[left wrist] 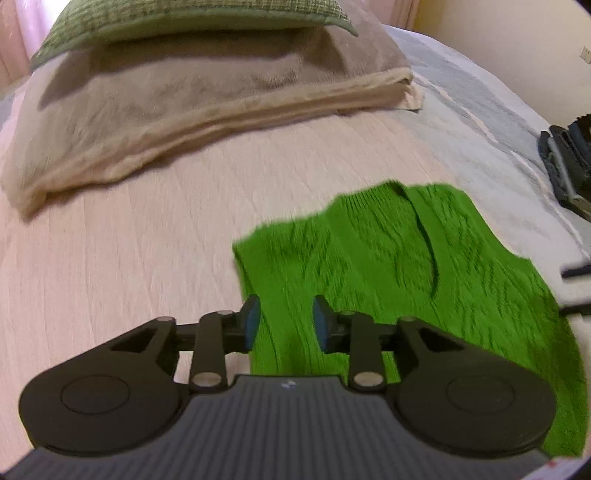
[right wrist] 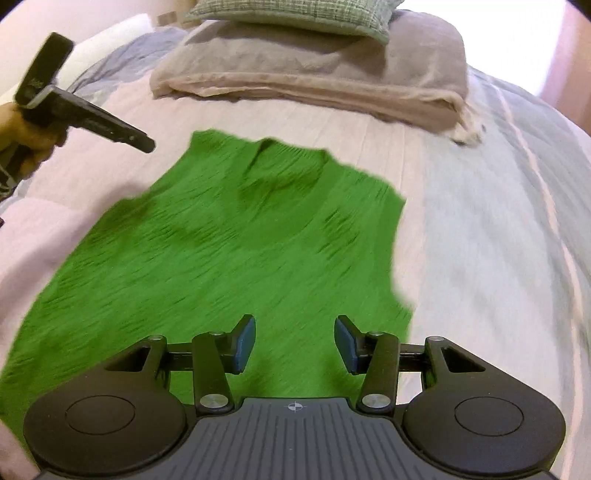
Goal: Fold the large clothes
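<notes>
A bright green knitted sleeveless sweater (right wrist: 229,251) lies flat on the bed, neckline toward the pillows. In the left wrist view the green sweater (left wrist: 388,266) spreads to the right, with a dark fold line running down it. My left gripper (left wrist: 284,325) hovers open over the sweater's left edge, nothing between its blue pads. My right gripper (right wrist: 294,341) is open above the sweater's lower right part, also holding nothing. The left gripper (right wrist: 85,114) appears in the right wrist view at upper left, held by a hand (right wrist: 26,144).
A folded beige blanket (left wrist: 184,110) with a green checked pillow (left wrist: 177,22) on top sits at the head of the bed. The pale pink and grey bedspread (right wrist: 480,240) surrounds the sweater. A dark object (left wrist: 569,166) lies at the bed's right edge.
</notes>
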`<state>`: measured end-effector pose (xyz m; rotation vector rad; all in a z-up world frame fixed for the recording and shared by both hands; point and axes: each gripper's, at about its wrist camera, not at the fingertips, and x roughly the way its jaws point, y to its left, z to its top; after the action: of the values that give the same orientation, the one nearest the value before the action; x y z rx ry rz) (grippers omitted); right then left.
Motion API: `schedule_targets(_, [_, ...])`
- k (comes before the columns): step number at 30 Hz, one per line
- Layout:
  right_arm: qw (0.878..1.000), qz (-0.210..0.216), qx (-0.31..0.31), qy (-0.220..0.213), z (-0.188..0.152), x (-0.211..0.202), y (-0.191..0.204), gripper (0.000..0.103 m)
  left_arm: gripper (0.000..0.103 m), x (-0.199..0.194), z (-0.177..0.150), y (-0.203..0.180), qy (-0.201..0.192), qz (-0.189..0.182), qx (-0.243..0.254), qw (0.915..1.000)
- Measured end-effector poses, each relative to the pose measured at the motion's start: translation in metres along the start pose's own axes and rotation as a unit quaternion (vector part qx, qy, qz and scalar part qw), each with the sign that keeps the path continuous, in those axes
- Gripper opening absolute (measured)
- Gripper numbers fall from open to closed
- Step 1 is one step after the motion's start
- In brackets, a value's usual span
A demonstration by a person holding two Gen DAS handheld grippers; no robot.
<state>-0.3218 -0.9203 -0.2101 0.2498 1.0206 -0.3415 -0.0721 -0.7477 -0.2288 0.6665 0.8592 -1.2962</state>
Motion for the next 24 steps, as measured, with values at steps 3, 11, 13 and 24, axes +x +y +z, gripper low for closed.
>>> schedule_targets(3, [0.999, 0.006, -0.032, -0.001, 0.036, 0.032, -0.043, 0.045, 0.03, 0.021, 0.018, 0.002, -0.005, 0.005, 0.02, 0.9998])
schedule_targets(11, [0.997, 0.038, -0.065, -0.015, 0.099, 0.11, -0.098, 0.045, 0.049, 0.093, 0.038, 0.019, 0.015, -0.004, 0.104, 0.9945])
schedule_targets(13, [0.996, 0.056, -0.076, -0.003, 0.106, 0.129, -0.102, 0.045, 0.05, 0.106, 0.037, 0.026, 0.034, -0.044, 0.107, 0.9927])
schedule_targets(24, [0.99, 0.135, -0.014, 0.032, 0.134, 0.145, -0.141, 0.008, 0.008, 0.097, 0.043, 0.079, 0.014, -0.127, -0.006, 0.9917])
